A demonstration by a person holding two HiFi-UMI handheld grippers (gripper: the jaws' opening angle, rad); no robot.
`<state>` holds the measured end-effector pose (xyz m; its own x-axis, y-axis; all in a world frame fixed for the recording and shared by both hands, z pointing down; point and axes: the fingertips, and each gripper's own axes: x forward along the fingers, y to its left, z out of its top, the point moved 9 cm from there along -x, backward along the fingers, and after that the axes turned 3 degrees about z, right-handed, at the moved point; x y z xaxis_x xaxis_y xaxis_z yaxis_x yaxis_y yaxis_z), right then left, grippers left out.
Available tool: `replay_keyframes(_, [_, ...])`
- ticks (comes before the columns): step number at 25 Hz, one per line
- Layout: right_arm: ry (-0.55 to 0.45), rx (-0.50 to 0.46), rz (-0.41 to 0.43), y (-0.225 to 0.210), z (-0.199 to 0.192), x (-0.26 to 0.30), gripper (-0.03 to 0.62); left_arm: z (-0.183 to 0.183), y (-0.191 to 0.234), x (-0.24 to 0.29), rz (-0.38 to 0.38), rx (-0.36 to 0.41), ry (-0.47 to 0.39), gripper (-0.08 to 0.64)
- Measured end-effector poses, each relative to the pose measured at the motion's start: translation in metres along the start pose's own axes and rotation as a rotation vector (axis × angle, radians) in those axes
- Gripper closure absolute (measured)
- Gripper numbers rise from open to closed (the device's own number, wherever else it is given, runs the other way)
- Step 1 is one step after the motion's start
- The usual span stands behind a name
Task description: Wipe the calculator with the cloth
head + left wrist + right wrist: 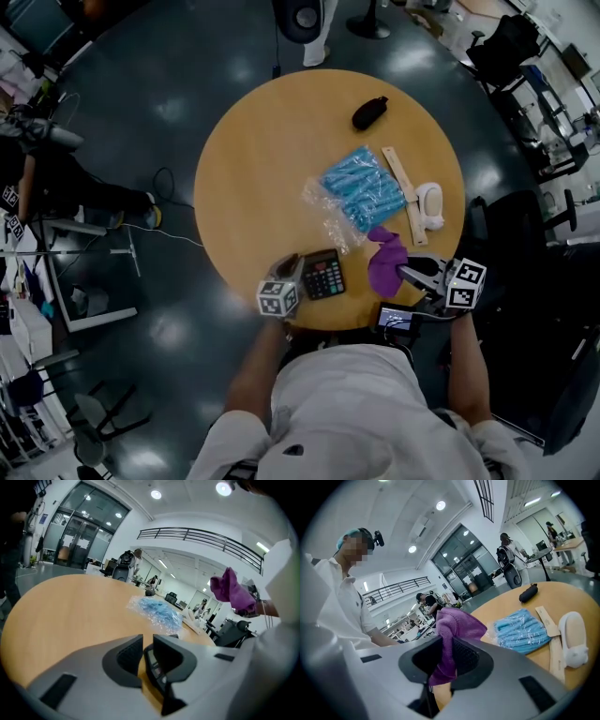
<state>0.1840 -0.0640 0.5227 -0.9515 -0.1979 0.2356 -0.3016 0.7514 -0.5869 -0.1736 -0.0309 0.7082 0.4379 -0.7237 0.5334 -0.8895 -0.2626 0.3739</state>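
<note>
A black calculator [325,274] lies near the front edge of the round wooden table [262,159]. My left gripper [298,267] is at its left side. In the left gripper view the jaws stand close together [147,651] with the calculator's edge [151,665] clamped between them. To the right, my right gripper [408,273] is shut on a purple cloth [386,262], held just above the table edge beside the calculator. The cloth [450,630] hangs bunched between the right gripper's [446,660] pads. It also shows raised at the right of the left gripper view [232,591].
A blue bundle in clear plastic [361,192] lies mid-table, with a wooden strip [405,192] and a white object [430,206] to its right. A black pouch [369,112] sits at the far side. A black chair [525,281] stands to the right.
</note>
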Motion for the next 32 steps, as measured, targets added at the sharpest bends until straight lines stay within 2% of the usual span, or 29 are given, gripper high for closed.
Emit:
replay_keyframes(3, [-0.024,0.0,-0.02,0.001,-0.002,-0.004,0.522,0.009,0.006,-0.009,0.039,-0.009,-0.027,0.505])
replay_keyframes(7, [-0.007,-0.031,-0.121,-0.002,-0.005,-0.013,0.52,0.034,0.003,-0.028,0.098,0.04,-0.081,0.505])
replay_keyframes(9, [0.025,-0.06,-0.19,-0.004,-0.005,-0.017,0.52,0.052,-0.009,-0.046,0.114,0.069,-0.128,0.508])
replay_keyframes(11, [0.067,-0.086,-0.255,-0.006,-0.004,-0.018,0.52,0.071,-0.028,-0.067,0.129,0.093,-0.156,0.552])
replay_keyframes(16, [0.229,-0.075,-0.414,-0.027,-0.015,-0.014,0.52,0.087,-0.078,-0.104,0.185,0.154,-0.135,0.553])
replay_keyframes(21, [0.5,-0.061,-0.625,-0.057,-0.044,0.02,0.52,0.081,-0.089,-0.122,0.2,0.017,-0.12,0.554])
replay_keyframes(24, [0.588,-0.05,-0.716,-0.073,-0.061,0.035,0.52,0.077,-0.095,-0.127,0.193,-0.036,-0.132,0.554])
replay_keyframes(28, [0.657,0.005,-0.738,-0.079,-0.079,0.067,0.52,0.072,-0.089,-0.136,0.218,-0.057,-0.122,0.553])
replay_keyframes(32, [0.756,0.001,-0.772,-0.082,-0.091,0.103,0.52,0.065,-0.08,-0.147,0.265,-0.068,-0.107,0.554])
